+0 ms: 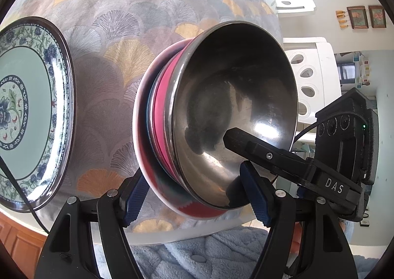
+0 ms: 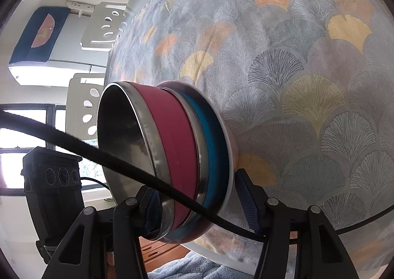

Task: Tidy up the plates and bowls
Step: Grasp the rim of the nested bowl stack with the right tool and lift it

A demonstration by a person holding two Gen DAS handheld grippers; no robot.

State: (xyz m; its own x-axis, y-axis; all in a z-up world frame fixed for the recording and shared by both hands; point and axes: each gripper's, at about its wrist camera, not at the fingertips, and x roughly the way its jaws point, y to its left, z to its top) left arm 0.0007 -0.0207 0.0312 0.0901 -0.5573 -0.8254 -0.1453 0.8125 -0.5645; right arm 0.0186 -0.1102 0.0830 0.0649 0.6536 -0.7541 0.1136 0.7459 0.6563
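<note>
A steel bowl (image 1: 236, 111) sat nested in red and blue bowls on a white plate (image 1: 140, 136), upright on the tablecloth (image 1: 110, 57). The left gripper (image 1: 194, 197) half-open straddled the stack's rim; the right gripper (image 2: 197, 205) likewise, grip uncertain.

Can't really see the bottom bowls in the stack (image 2: 187, 163), only thin red and blue bands and a white rim poke out under the steel bowl (image 1: 236, 111). The floral plate (image 1: 32, 111) gets chopped off by the left edge. A black cable (image 2: 123, 163) crosses the stack, and the right gripper's (image 2: 197, 205) left finger is half buried behind the bowl wall.
</note>
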